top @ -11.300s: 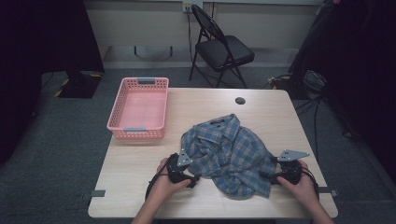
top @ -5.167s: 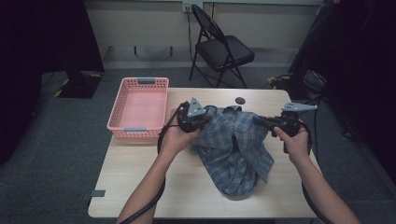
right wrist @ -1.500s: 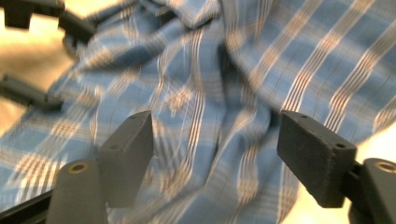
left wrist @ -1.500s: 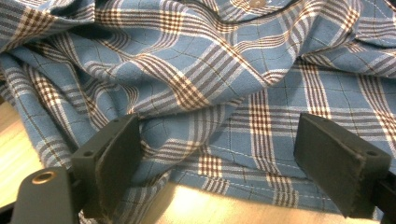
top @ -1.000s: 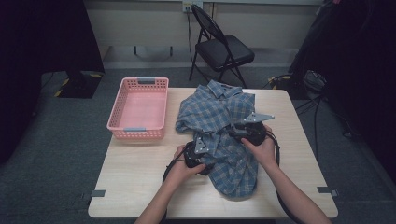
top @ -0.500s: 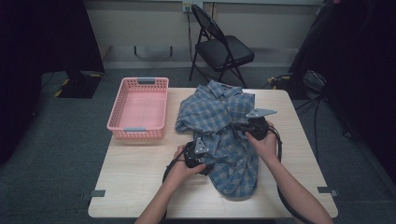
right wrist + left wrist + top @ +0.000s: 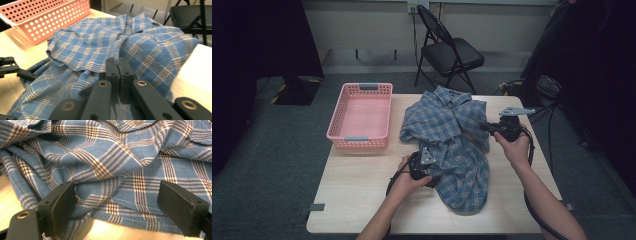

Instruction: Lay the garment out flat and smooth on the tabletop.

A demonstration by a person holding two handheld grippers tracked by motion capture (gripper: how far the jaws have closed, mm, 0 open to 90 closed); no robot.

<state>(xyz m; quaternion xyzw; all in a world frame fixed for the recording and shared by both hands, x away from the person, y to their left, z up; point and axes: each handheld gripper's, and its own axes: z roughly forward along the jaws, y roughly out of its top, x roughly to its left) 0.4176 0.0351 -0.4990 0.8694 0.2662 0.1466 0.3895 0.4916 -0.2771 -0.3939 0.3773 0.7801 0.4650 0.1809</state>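
Observation:
A blue plaid shirt (image 7: 447, 135) lies crumpled on the wooden table (image 7: 357, 195), collar toward the far edge. My left gripper (image 7: 433, 174) rests at the shirt's near left side. Its jaws stand wide open (image 7: 120, 207) over the hem, with cloth (image 7: 112, 170) lying loose between the pads. My right gripper (image 7: 485, 126) is at the shirt's right edge, raised a little off the table. In the right gripper view its jaws (image 7: 117, 70) are shut together on a fold of the shirt (image 7: 82, 45).
An empty pink basket (image 7: 360, 116) stands on the table's far left, also seen close by as the basket (image 7: 42, 15). A black folding chair (image 7: 452, 52) stands beyond the table. Cables trail from both grippers. Bare wood shows at the near left.
My right gripper has closed on the shirt and moved right and up, drawing the cloth's right edge with it. The left hand has stayed put.

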